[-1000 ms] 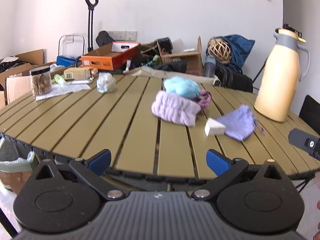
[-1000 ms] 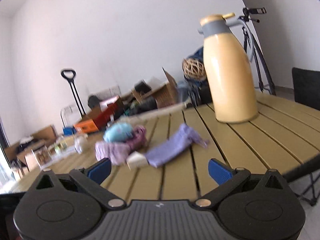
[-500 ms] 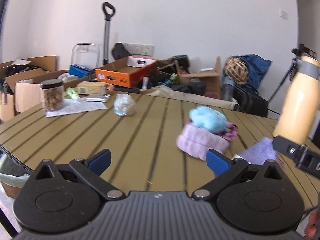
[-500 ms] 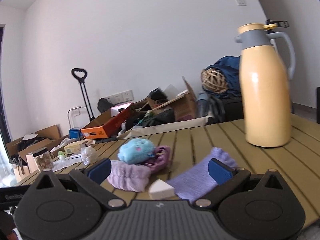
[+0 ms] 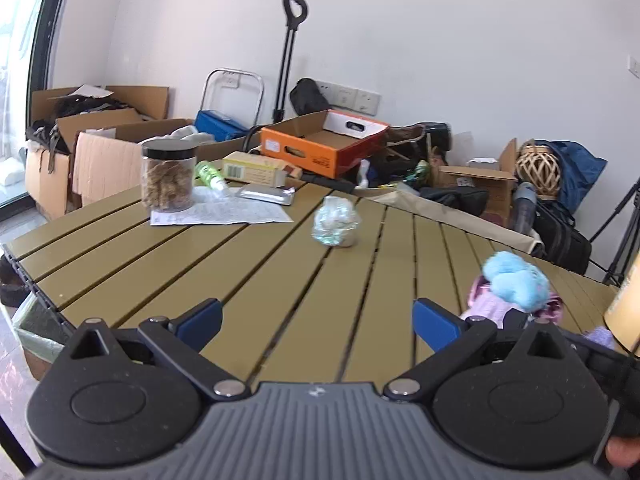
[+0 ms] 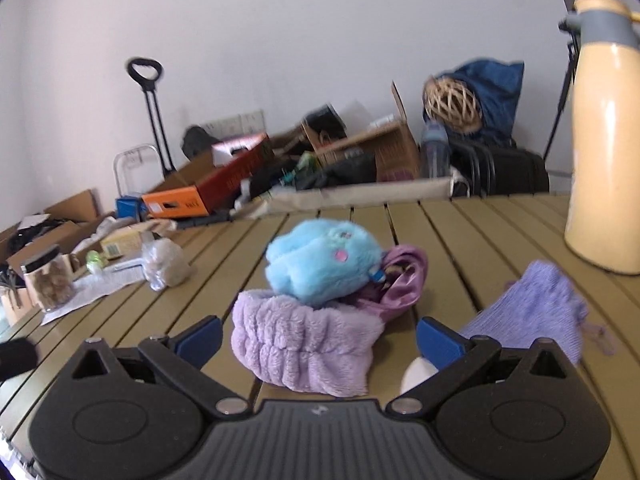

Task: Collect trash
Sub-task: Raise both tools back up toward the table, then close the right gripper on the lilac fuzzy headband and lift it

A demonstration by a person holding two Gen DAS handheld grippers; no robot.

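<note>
Since a second ago the left wrist view has swung leftward: the crumpled plastic wad (image 5: 335,226), earlier far off to the left, now sits almost straight ahead on the slatted olive table (image 5: 168,264), and the soft pile has slid to the right edge. The left gripper (image 5: 318,317) holds its two blue-tipped fingers wide apart over bare slats, gripping and touching nothing. The wad is glossy, wrinkled and roughly ball-shaped. Behind it one clear round jar (image 5: 168,178) with a black lid stands on a flat printed paper sheet (image 5: 224,213), beside a silvery foil packet (image 5: 267,195).

In the right wrist view the right gripper (image 6: 318,336) has closed in on the pile; its fingers are spread wide and empty, flanking a fuzzy lilac headband (image 6: 304,340). One fluffy blue plush (image 6: 320,264) rests on top, a shiny purple cloth (image 6: 402,282) behind. A knitted lavender pouch (image 6: 532,312) lies right, a smooth white wedge (image 6: 416,372) below the right finger, and one glossy cream thermos (image 6: 604,152) stands upright. The wad (image 6: 166,266) lies well left.
</note>
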